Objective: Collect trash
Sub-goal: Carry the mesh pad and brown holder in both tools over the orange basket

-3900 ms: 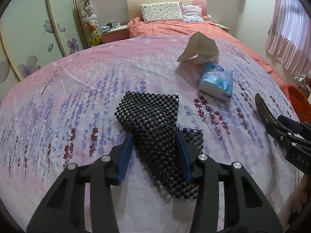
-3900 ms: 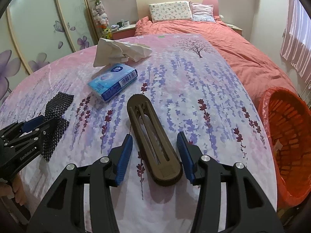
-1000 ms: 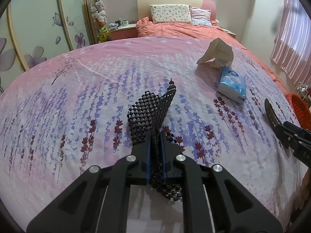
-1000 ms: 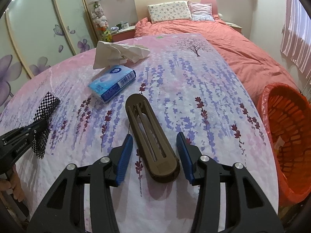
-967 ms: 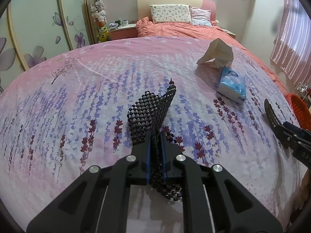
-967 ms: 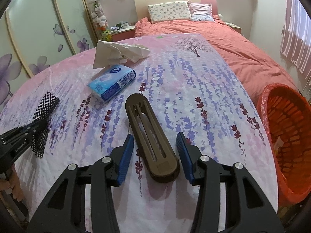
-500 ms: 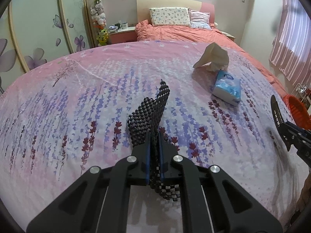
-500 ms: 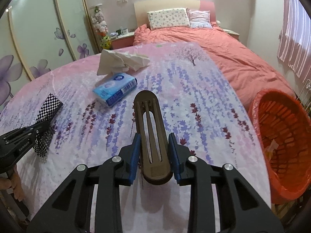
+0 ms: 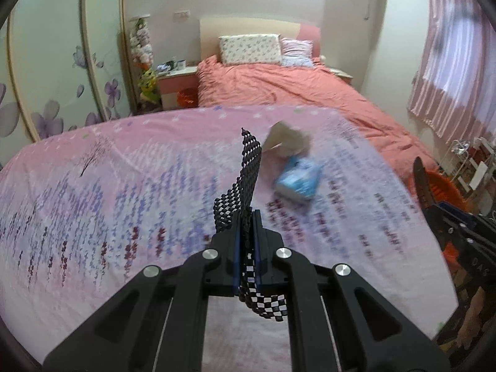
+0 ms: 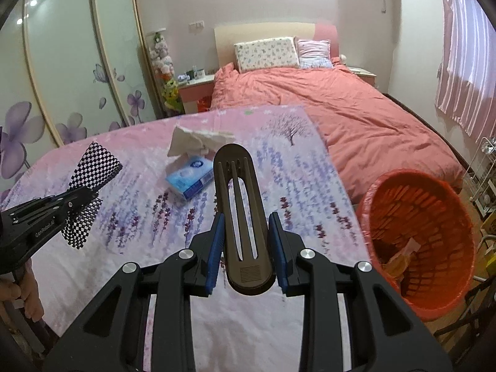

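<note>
My left gripper (image 9: 247,241) is shut on a black-and-white checkered mesh mat (image 9: 245,179), which hangs lifted above the pink flowered bedspread (image 9: 124,186). In the right wrist view the same mesh mat (image 10: 93,170) sticks up from the left gripper (image 10: 79,200) at the left edge. My right gripper (image 10: 247,241) is shut on a brown slotted oval piece (image 10: 240,204), raised off the spread. An orange mesh bin (image 10: 418,232) lined with a red bag stands on the floor at the right, with some scraps inside.
A blue tissue pack (image 10: 189,179) and a crumpled beige paper (image 10: 192,142) lie on the spread ahead. Beyond is a bed with an orange duvet (image 10: 341,117), pillows, a nightstand and wardrobe doors at left. A person's hand (image 10: 28,297) shows at lower left.
Both grippers have risen, lifting the mesh mat and the brown piece off the spread. The right gripper's jaws closed onto the brown piece; the bin now shows nearer.
</note>
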{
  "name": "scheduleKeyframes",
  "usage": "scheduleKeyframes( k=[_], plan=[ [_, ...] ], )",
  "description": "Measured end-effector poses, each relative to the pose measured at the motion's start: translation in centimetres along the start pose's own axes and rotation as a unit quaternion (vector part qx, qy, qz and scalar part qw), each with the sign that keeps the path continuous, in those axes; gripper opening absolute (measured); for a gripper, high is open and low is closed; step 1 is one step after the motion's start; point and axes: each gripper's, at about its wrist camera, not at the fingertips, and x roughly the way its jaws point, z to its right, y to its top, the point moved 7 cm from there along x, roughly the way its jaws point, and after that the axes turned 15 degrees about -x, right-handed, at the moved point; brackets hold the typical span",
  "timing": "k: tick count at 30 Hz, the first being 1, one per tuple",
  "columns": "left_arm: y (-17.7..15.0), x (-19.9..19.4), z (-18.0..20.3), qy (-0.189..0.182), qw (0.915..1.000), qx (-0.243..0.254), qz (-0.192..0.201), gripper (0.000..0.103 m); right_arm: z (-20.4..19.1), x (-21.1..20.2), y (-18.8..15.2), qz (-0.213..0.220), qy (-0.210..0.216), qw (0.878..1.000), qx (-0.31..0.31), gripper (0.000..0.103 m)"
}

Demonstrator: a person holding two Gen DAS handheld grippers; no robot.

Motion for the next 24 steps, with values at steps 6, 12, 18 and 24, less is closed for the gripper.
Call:
scheduleKeyframes(
  k=[6, 12, 18, 24],
  plan=[
    [0.3, -2.3, 4.9, -0.036, 0.9990, 0.027, 0.009, 0.008, 2.0, -2.6, 0.3, 0.014, -0.016, 1.000, 0.009, 0.030],
    [-0.3, -3.3, 10.5, -0.076, 0.9956, 0.055, 0.006, 0.008, 5.0, -4.2, -0.4, 0.019, -0.037, 0.999, 0.022, 0.030],
    [-1.6, -3.4, 16.5, -0.123, 0.9890, 0.082, -0.009, 0.008, 9.2, -5.0, -1.7, 0.018, -0.064, 0.997, 0.050, 0.030],
    [-3.4, -2.8, 22.0, -0.168, 0.9801, 0.102, -0.025, 0.008, 13.7, -5.4, -3.3, 0.013, -0.092, 0.992, 0.086, 0.030]
  ],
)
